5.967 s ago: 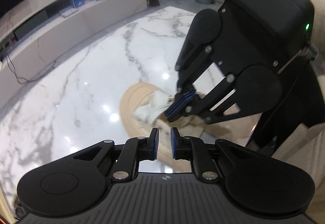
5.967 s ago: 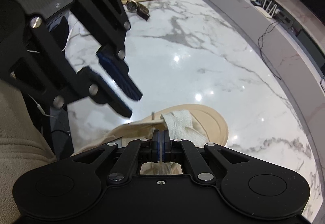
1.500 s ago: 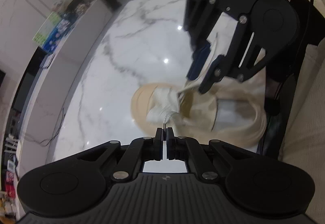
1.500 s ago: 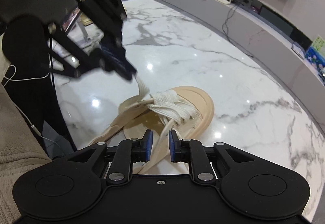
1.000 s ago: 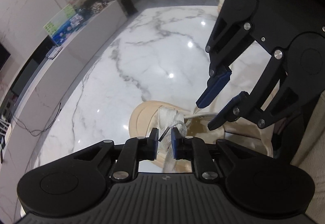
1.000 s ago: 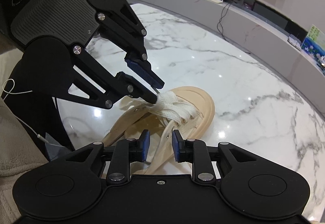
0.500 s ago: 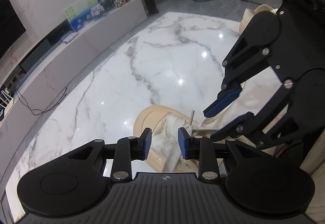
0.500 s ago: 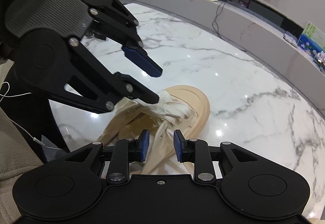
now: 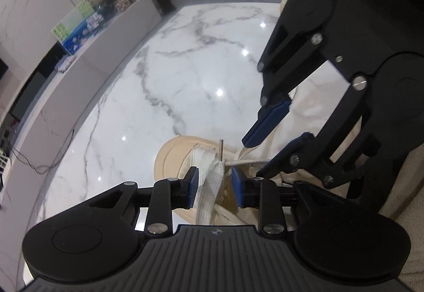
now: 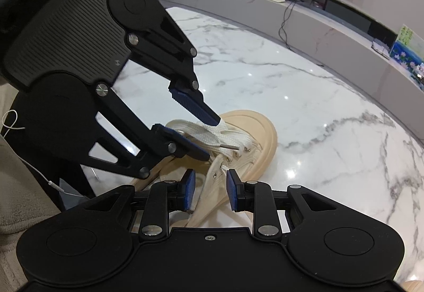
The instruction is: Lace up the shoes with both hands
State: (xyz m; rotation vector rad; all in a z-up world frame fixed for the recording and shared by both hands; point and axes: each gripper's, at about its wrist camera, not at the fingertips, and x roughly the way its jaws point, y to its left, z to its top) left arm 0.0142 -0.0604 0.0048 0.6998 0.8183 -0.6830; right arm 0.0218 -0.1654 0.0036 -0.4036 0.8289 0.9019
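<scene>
Shoe (image 10: 254,130) is lying on the marble table (image 10: 331,111), toe pointing away. Lace (image 9: 212,180) is running up between the left gripper's (image 9: 214,186) spread pads, unpinched. Right gripper (image 10: 209,190) is hovering spread just behind the eyelets; left is nearer the tip.

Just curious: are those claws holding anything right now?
No. Both the left gripper and right gripper are open; the white lace merely passes between the left one's jaws.

The left hand-held gripper (image 10: 213,138), jaws apart, straddles the white lace (image 10: 212,133) over the beige shoe (image 10: 261,133).
</scene>
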